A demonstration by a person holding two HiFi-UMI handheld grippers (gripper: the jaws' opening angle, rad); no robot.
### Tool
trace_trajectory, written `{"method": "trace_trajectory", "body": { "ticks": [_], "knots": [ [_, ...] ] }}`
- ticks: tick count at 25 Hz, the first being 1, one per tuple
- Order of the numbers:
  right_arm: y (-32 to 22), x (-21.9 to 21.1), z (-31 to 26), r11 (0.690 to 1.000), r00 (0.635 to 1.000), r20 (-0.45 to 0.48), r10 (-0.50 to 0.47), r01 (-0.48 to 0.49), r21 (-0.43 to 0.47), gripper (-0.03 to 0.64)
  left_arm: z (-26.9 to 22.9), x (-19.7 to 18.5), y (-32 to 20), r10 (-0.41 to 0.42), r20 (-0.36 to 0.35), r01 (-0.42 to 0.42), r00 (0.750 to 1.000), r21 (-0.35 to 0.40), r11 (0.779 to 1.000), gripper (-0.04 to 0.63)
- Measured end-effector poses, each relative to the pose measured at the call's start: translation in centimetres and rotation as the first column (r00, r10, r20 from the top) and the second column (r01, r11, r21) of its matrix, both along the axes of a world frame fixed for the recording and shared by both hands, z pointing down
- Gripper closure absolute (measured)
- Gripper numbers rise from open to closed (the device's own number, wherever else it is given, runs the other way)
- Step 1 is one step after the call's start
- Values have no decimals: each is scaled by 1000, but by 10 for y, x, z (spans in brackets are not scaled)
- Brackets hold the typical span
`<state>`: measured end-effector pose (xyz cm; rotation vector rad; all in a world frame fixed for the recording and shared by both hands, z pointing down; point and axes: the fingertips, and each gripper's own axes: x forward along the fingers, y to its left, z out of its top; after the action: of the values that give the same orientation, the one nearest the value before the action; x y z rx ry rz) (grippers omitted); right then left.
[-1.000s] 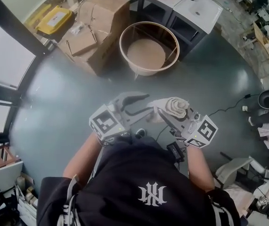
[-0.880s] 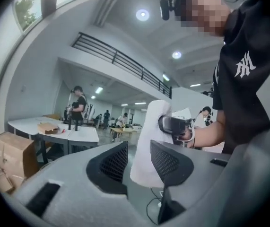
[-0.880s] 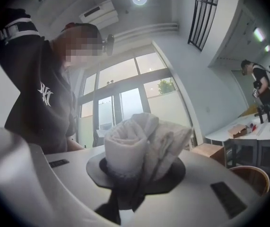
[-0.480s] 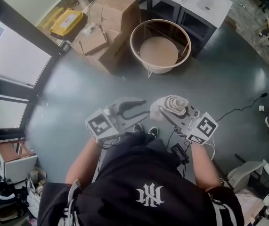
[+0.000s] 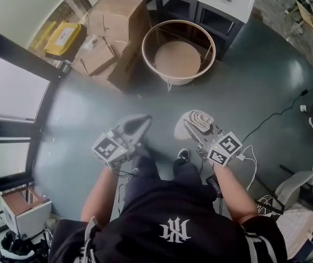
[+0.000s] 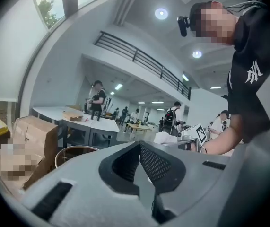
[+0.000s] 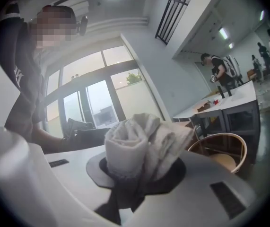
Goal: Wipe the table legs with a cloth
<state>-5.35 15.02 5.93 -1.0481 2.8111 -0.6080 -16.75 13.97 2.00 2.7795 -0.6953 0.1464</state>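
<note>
White rolled cloth (image 7: 142, 143) clamped in the right gripper (image 5: 191, 129) jaws; left gripper (image 5: 141, 123) jaws just closed, empty.

Stands with both arms bare, bent at the elbow and reaching forward and down in front of the torso. Stretches the left forearm (image 5: 98, 193) toward the head view's left and the right forearm (image 5: 234, 188) toward its right. Holds the left gripper (image 5: 138, 124) pointing ahead and about level. Has just been closing its jaws, now pressed together tip to tip with nothing between them. Holds the right gripper (image 5: 192, 127) near the left but apart from it, pointing ahead and level too. Clamps its jaws on a rolled cloth (image 5: 199, 119), with the roll sticking up out of them.
</note>
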Motion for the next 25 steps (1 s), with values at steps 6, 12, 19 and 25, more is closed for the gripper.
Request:
{"method": "trace_trajectory", "body": {
  "ticks": [6,12,19,25],
  "knots": [
    [-76,-51,49,979,979,-67,192,-196,-59,535,48,-62,-77,77,23,-78,997,12,997,588],
    [-133,-93,111,945,950,-56,307,-311,-98,535,111,-104,-128,189,-1,-189,982,-78,979,588],
    [-164,-99,104,987,986,65,155,-151,-63,535,138,-69,-166,183,14,-179,983,-139,974,588],
    [-106,-35,19,998,1000,-8,-28,29,56,535,60,-3,-131,137,-25,-139,990,-112,984,588]
  ]
}}
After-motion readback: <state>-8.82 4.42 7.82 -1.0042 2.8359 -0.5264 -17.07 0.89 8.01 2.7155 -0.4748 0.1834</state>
